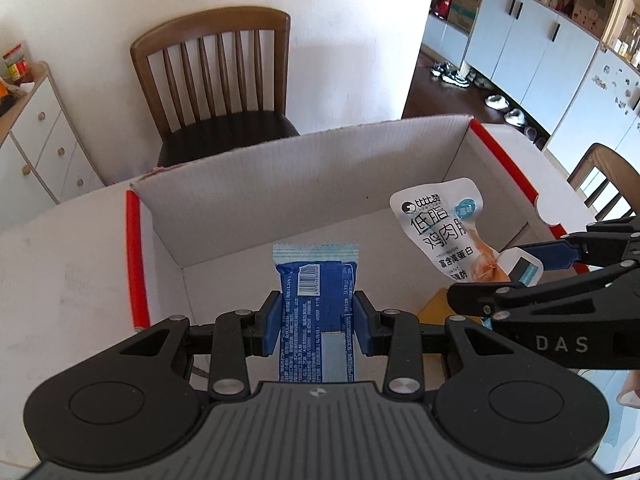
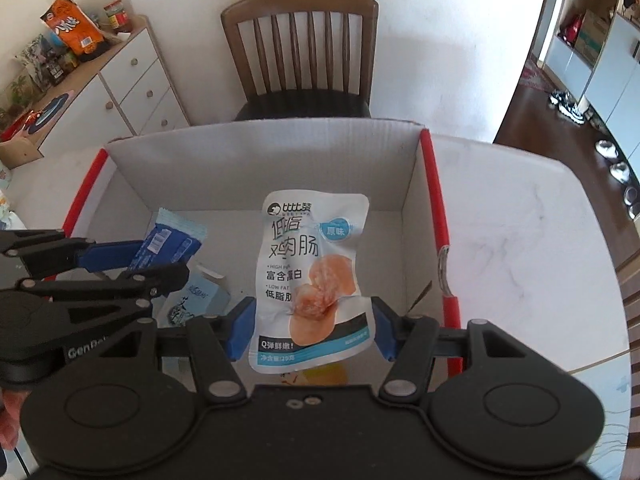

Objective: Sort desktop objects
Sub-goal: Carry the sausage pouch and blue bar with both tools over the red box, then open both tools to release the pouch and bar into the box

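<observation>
Pinching a blue wrapper between its pads, the left gripper is hanging over the white box on the table. Beside it, the right gripper is gripping a white pouch by both edges above the same box, where a small pale carton is lying on the floor. A chair is standing behind.
</observation>
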Action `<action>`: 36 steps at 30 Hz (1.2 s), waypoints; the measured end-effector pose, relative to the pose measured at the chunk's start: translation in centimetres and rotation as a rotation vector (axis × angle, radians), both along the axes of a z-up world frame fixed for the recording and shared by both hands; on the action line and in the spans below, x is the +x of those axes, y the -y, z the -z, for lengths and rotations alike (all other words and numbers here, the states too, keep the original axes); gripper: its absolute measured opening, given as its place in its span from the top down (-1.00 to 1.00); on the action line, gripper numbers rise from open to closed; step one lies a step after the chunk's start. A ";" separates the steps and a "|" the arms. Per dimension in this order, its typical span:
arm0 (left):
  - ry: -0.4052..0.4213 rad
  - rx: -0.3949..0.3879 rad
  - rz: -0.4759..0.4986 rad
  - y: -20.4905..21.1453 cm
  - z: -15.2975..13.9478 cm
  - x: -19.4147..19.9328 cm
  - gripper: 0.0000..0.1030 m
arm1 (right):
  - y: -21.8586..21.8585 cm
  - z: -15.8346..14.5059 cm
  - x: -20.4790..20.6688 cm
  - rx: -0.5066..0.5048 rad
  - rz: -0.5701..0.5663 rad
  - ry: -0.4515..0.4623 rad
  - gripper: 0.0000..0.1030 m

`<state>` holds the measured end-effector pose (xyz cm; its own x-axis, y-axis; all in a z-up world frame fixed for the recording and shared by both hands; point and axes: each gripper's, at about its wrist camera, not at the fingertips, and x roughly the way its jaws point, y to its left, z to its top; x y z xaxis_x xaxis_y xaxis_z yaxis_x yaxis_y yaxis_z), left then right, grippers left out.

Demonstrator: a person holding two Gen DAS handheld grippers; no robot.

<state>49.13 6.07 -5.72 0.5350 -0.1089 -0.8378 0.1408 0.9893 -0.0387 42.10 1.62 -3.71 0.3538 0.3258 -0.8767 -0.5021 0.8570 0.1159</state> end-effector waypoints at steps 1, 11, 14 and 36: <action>-0.007 0.003 0.001 0.0 0.2 0.2 0.31 | -0.1 0.2 0.1 -0.006 0.001 -0.003 -0.15; -0.078 -0.011 -0.003 -0.3 2.3 1.3 0.31 | -1.3 1.5 0.1 -0.075 -0.037 0.011 -0.16; -0.088 -0.007 0.000 -0.2 2.7 1.4 0.30 | -1.7 1.7 -0.2 -0.092 -0.054 0.022 -0.16; -0.075 -0.081 -0.035 -1.0 1.8 0.3 -0.17 | -0.8 0.2 -0.4 -0.087 -0.025 0.048 -0.35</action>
